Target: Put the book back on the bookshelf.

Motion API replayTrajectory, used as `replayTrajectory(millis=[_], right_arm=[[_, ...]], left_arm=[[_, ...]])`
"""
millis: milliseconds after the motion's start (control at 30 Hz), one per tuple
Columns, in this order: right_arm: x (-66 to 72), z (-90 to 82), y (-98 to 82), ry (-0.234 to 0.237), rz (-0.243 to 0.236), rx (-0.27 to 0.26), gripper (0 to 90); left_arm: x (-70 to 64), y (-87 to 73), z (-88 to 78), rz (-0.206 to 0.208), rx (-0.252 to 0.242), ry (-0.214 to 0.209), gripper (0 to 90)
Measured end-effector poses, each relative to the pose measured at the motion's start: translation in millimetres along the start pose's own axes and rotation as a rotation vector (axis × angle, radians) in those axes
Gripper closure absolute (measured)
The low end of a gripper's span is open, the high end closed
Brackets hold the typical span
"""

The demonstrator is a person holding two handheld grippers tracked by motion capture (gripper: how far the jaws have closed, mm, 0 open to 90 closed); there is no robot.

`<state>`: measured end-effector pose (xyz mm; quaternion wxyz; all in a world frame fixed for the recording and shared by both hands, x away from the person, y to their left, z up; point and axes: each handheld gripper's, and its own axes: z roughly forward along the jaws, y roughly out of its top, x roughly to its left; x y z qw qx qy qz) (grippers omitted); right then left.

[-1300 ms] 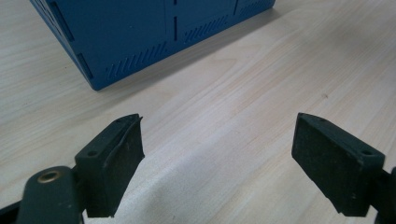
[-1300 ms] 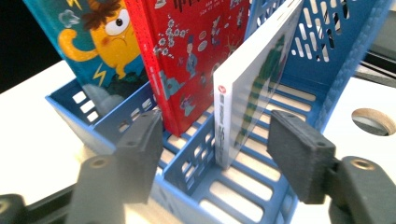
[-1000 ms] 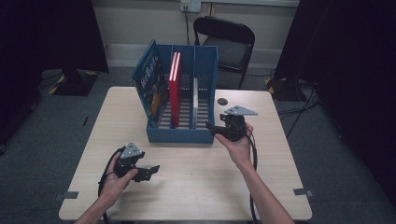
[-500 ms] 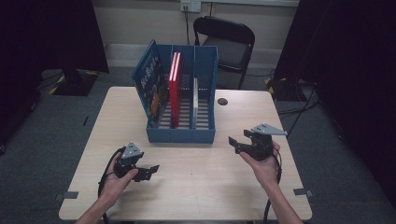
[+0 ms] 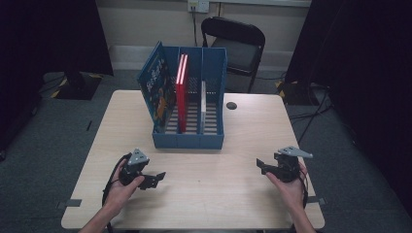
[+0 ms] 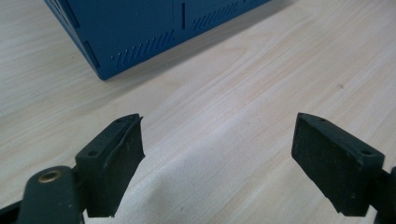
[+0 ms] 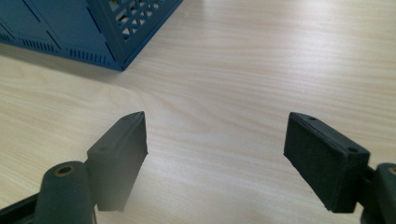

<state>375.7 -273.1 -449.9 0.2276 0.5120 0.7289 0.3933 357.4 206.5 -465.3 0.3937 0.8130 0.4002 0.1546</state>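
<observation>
Now my left hand-held gripper (image 5: 154, 179) hovers low over the near left of the pale wooden counter (image 5: 218, 194), jaws spread wide and empty; my right hand-held gripper (image 5: 262, 166) sits at the near right, jaws equally wide, holding nothing; between and beyond them stands the blue plastic three-slot file rack (image 5: 189, 141); a red book (image 5: 182, 92) stands upright in its middle slot.

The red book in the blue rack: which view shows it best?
The high view: the red book stands upright in the blue rack. The left and right gripper views catch just the rack's outer walls and corners, beyond open tongs.
</observation>
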Motion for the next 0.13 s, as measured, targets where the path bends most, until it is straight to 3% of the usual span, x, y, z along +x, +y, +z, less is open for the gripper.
replayTrajectory(millis=[133], right_arm=[[1.8, 3.0, 0.1, -0.007, -0.012, -0.006, 21.0]], left_arm=[[3.1, -1.0, -1.0, 0.001, 0.004, 0.012, 16.4]])
